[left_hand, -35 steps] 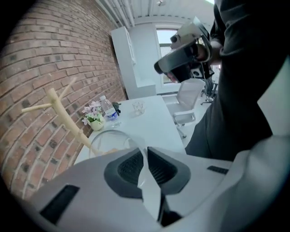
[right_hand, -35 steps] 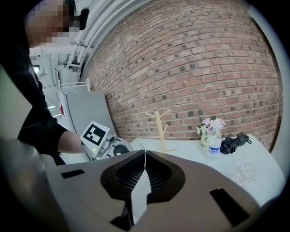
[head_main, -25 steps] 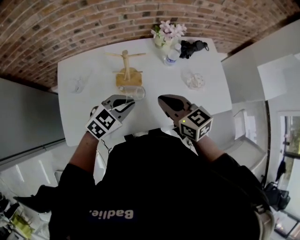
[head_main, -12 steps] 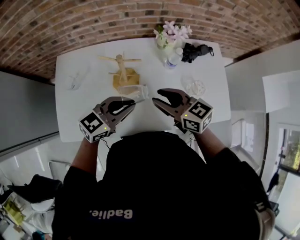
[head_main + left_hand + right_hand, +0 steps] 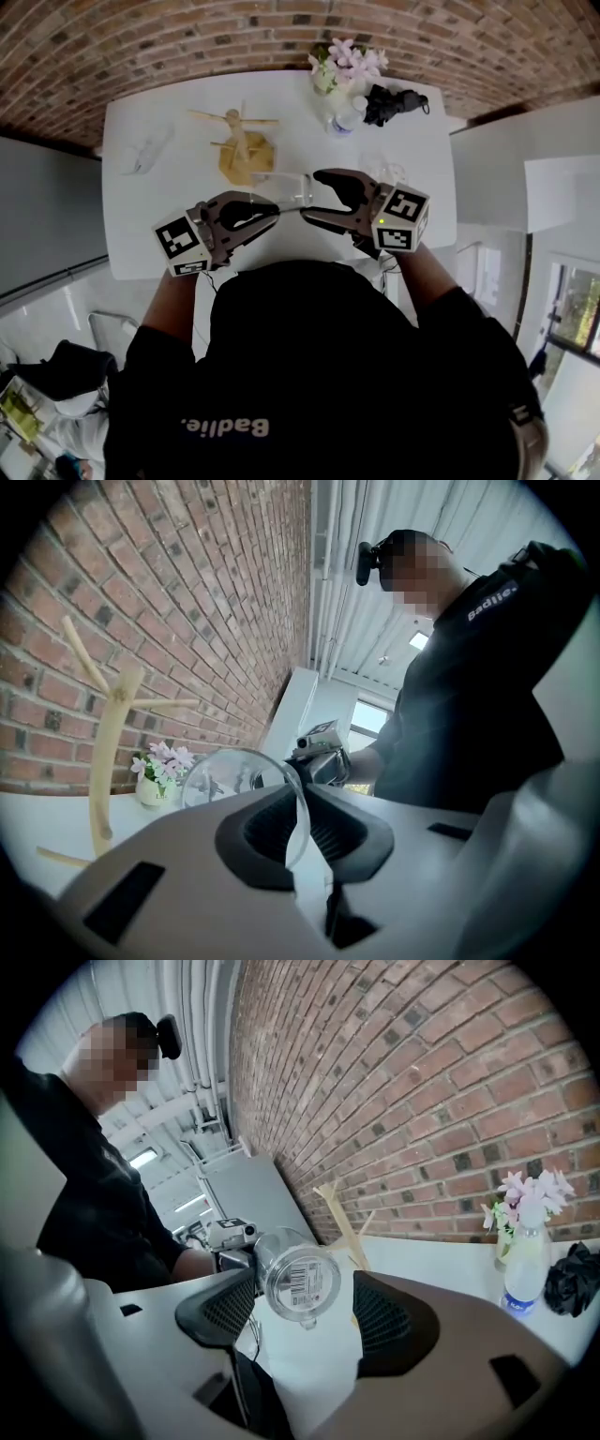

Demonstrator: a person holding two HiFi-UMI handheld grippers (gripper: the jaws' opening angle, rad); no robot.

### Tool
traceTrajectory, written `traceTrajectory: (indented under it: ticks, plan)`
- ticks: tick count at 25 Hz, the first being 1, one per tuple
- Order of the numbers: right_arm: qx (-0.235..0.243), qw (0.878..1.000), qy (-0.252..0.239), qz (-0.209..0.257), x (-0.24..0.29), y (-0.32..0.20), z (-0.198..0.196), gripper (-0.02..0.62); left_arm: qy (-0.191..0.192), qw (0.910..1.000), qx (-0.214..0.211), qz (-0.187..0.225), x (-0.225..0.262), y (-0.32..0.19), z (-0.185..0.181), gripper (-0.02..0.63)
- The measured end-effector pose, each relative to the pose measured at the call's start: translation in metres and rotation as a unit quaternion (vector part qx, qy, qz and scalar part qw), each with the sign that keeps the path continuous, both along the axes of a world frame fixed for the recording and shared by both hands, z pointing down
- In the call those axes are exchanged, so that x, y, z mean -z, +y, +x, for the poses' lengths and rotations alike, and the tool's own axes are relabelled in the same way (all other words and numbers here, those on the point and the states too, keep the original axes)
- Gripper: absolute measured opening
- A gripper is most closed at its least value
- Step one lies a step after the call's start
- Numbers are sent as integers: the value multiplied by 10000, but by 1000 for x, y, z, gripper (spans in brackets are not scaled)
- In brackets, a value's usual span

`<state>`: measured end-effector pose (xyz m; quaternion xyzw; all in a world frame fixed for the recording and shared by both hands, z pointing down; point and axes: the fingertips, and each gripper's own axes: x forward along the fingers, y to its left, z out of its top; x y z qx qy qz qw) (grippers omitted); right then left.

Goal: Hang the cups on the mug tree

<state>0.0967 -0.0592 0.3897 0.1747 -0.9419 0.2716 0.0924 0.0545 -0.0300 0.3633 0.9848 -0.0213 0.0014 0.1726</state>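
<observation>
- We see the left gripper (image 5: 302, 810) with its fingers (image 5: 347, 832) pinched together on the rim of a clear glass cup (image 5: 239, 780). It holds the cup on its side above the table (image 5: 141, 216), near the wooden mug tree (image 5: 239, 150).
- The right gripper (image 5: 309, 1327) has just been opening, and its fingers (image 5: 398, 1321) stand wide apart. The cup's labelled base sits between them. We cannot tell whether one pad brushes the glass.
- A second glass cup (image 5: 384, 171) is partly hidden behind the right gripper. A third (image 5: 141, 155) near the table's left edge is barely readable.
- At the far edge stand a flower vase (image 5: 342, 67), a plastic bottle (image 5: 345, 118) and a black bundle (image 5: 394, 99) that we cannot identify.
- The person's dark top (image 5: 319, 375) covers the table's near edge.
</observation>
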Motion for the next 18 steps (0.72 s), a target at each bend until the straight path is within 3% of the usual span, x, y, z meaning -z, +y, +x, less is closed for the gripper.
traceTrajectory:
  ticks: [5,10,14,18]
  plan:
    - [444,9986,-232,-168,1,6,-4,321,242,9993,-262,-80,1,4,8,26]
    - [444,9986,-265,-148,-2,2,0,304,375,9986,-328,-175,-1,1,12,26]
    - [226,9995,-206,-59,-5,-5,7,301,376,9990,-67,-230,-6,-7,17,31]
    - [-29,9995,224,198,-15,-16,14,301,260,9981,379,-412,-25,-21,22,48]
